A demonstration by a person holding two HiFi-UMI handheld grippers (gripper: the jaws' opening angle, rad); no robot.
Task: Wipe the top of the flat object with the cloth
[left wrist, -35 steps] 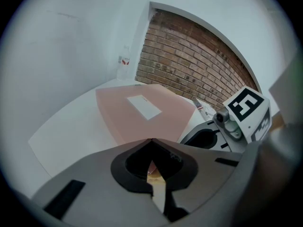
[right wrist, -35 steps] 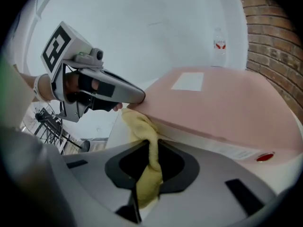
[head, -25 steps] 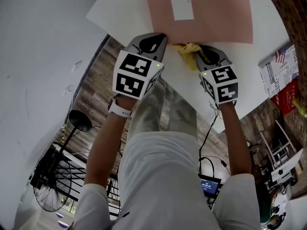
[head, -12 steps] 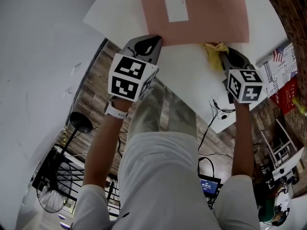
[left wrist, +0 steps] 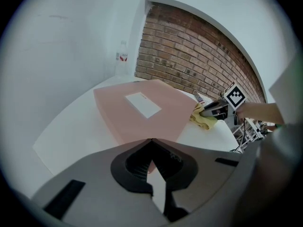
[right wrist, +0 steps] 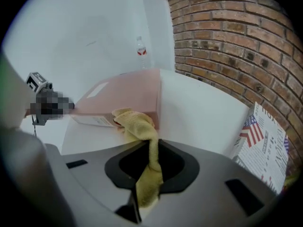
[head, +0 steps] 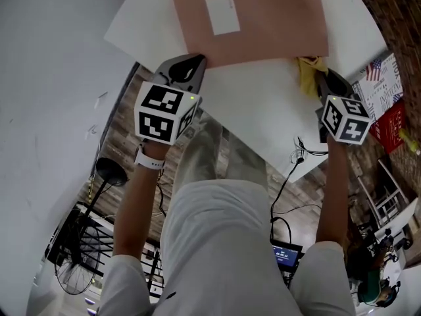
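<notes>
While the left claw [head: 189, 64] rests closed at the near-left corner of the pink flat object [head: 263, 25], the right claw [head: 320, 79], clenched on the yellow cloth [head: 309, 66], sits at its near-right corner on the white bench [head: 263, 107], the top lying ahead and leftward. A second earlier the cloth was mid-edge beside the left claw.

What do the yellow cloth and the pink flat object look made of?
The cloth looks like soft yellow fabric, maybe microfibre: it drapes limply, surface fuzzy. The pink flat object is likely matte cardboard: crisp edges, no glare, a white paper-like label.
</notes>
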